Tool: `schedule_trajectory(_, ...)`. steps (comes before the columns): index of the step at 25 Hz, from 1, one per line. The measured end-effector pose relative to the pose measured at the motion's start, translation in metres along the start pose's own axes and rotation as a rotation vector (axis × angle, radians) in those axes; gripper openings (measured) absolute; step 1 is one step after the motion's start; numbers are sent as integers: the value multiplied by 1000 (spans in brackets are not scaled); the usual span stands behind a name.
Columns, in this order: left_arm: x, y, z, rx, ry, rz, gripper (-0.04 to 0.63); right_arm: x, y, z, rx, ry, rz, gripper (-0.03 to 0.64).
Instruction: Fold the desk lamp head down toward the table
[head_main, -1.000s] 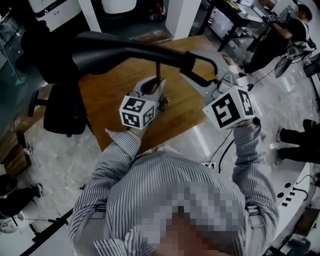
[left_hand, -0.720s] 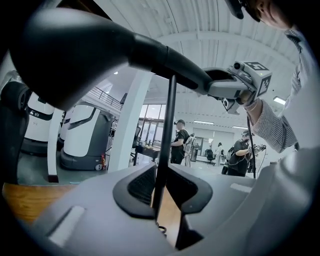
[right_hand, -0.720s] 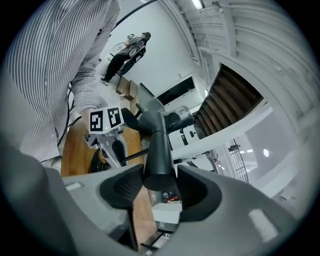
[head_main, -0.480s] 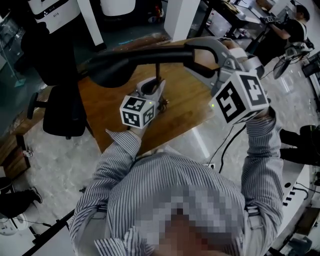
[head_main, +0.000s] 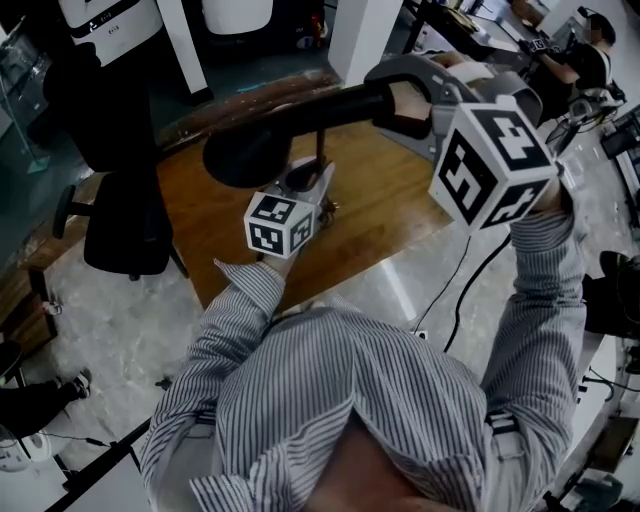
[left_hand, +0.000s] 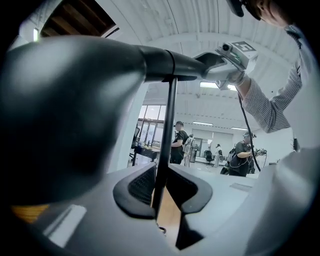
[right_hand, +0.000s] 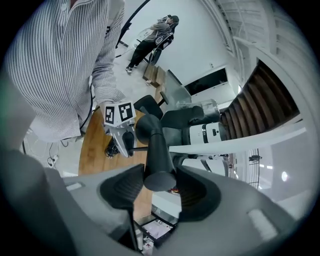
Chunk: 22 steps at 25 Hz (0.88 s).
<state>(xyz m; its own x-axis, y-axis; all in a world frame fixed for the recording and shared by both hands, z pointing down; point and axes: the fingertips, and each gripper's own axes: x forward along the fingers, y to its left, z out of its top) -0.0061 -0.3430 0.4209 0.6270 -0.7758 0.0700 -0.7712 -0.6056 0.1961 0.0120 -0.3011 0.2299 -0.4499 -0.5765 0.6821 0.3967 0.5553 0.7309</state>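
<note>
Lamp head (head_main: 270, 135): long axis roughly level, shade end pointing left above wooden tabletop (head_main: 385, 205). Left tool (left_hand: 161, 186) clamped on upright pole (left_hand: 168, 125). Right tool (right_hand: 160, 187) clamped on lamp head's right end. Office chair (head_main: 125, 225) left of tabletop.

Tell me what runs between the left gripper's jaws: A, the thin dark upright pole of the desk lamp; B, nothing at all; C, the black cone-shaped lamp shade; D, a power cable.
A: in the left gripper view the thin dark upright pole rises from between the jaws of the left gripper, which clamp it.
</note>
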Motion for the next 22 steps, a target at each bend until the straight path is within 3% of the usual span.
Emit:
schedule_trajectory(7, -1, -1, 2, -10, -68, 14, 60, -2, -4, 4, -37, 29, 54, 201)
schedule_trajectory(15, -1, -1, 1, -19, -79, 9, 58, -1, -6, 6, -67, 66, 82, 202)
schedule_trajectory(18, -1, -1, 2, -19, -77, 1, 59, -2, -7, 6, -49, 48, 56, 202)
schedule_trajectory(22, -2, 0, 1, -25, -74, 7, 64, -3, -8, 7, -35, 10, -42, 206)
